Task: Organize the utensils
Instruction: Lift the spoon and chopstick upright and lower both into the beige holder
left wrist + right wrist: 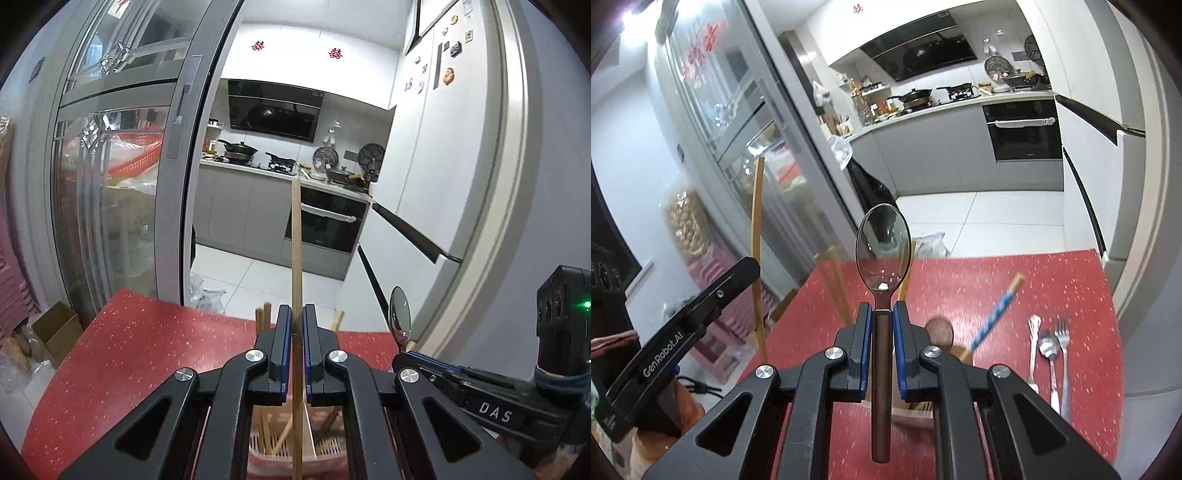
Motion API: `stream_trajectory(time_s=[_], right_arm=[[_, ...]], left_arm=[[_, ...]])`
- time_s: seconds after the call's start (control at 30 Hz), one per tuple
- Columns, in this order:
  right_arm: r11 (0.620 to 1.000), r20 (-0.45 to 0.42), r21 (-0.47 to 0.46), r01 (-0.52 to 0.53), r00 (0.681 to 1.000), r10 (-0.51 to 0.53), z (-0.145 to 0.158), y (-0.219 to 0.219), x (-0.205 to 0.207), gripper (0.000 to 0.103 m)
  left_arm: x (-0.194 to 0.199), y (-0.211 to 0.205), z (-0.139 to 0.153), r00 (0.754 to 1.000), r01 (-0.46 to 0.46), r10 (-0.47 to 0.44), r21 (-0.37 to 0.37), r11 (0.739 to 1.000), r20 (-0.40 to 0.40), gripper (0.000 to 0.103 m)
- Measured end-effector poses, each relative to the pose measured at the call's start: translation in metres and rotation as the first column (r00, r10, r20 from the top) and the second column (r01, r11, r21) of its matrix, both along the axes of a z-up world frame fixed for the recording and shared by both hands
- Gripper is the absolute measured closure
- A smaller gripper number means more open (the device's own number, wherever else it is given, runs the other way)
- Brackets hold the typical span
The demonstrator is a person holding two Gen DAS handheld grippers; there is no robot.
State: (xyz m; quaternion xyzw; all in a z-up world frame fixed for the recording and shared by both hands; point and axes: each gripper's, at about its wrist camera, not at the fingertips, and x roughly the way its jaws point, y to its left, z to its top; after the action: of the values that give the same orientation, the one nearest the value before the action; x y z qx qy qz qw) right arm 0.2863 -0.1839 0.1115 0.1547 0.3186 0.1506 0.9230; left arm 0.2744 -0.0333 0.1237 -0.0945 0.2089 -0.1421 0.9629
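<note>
My left gripper (294, 319) is shut on a long wooden chopstick (296, 236) held upright above a pink slotted utensil holder (280, 446) with several chopsticks in it. My right gripper (882, 314) is shut on a metal spoon (883, 247) with a dark handle, bowl up. That spoon also shows in the left wrist view (400, 314) at right. The left gripper (701, 306) and its chopstick (757, 236) show at left in the right wrist view. Both hover over the red speckled table (1034, 280).
On the table at right lie a fork (1062, 347) and two metal spoons (1047, 350). A blue-striped chopstick (995, 314) and a wooden spoon (940, 330) stick out of a holder behind my right gripper. A glass sliding door (122, 184) stands at left, kitchen beyond.
</note>
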Motion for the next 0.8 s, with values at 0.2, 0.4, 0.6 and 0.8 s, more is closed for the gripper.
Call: stream_trajectory(time_s=[0.2, 0.4, 0.6, 0.8], right_arm=[[0.999, 0.036, -0.009, 0.040, 0.999, -0.040, -0.019, 0.003, 0.026, 0.091], [0.997, 0.087, -0.045, 0.067, 0.994, -0.063, -0.043, 0.008, 0.036, 0.091], [0.996, 0.103, -0.059, 0.073, 0.992, -0.067, -0.061, 0.014, 0.040, 0.091], [0.995, 0.108, -0.066, 0.070, 0.992, -0.062, -0.072, 0.013, 0.031, 0.091]], left_arm=[[0.031, -0.003, -0.018, 0.999, -0.036, 0.036, -0.028, 0.999, 0.005, 0.074], [0.046, -0.005, -0.042, 0.997, -0.075, 0.077, -0.046, 0.996, 0.032, 0.074], [0.042, -0.011, -0.059, 0.993, -0.092, 0.092, -0.012, 0.996, 0.070, 0.074], [0.031, -0.018, -0.074, 0.994, -0.089, 0.086, 0.046, 0.995, 0.065, 0.074]])
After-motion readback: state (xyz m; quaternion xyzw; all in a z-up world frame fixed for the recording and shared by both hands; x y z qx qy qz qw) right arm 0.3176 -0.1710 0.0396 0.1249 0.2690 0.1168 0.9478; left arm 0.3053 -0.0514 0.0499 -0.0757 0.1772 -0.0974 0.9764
